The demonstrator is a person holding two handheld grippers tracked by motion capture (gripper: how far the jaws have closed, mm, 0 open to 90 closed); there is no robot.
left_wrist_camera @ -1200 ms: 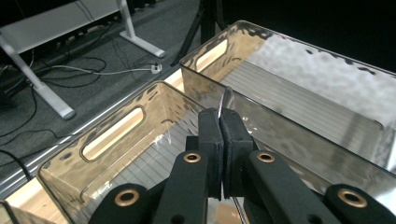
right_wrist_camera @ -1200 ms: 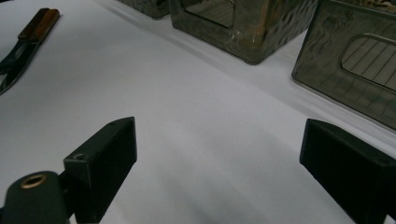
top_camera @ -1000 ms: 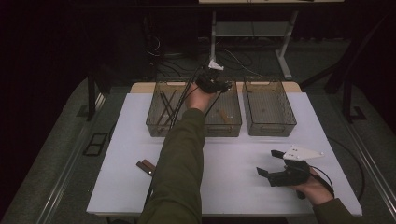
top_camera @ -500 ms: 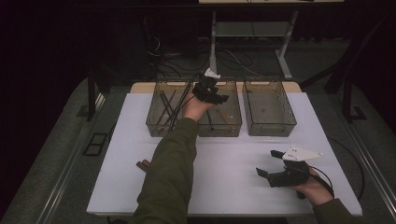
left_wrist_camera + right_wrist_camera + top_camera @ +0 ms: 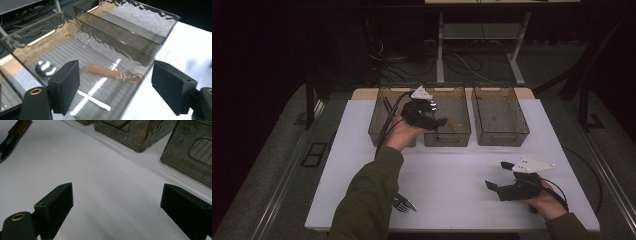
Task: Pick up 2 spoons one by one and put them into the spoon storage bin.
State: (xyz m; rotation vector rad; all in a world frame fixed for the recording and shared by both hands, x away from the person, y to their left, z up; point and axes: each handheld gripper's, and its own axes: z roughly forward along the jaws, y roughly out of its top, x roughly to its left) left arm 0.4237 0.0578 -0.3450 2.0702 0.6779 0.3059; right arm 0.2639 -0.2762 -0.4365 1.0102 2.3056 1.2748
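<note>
My left gripper [image 5: 438, 121] hangs over the middle bin [image 5: 460, 131], its jaws just opened wide with nothing between them; the wooden-handled spoon [image 5: 112, 73] lies on that bin's floor. My right gripper [image 5: 498, 176] rests open and empty on the white tabletop [image 5: 452, 185], well apart from the bins.

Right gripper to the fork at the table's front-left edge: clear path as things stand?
Probably not directly. The right gripper sits open at the front right, and the left forearm lies across the table, covering part of the fork.
</note>
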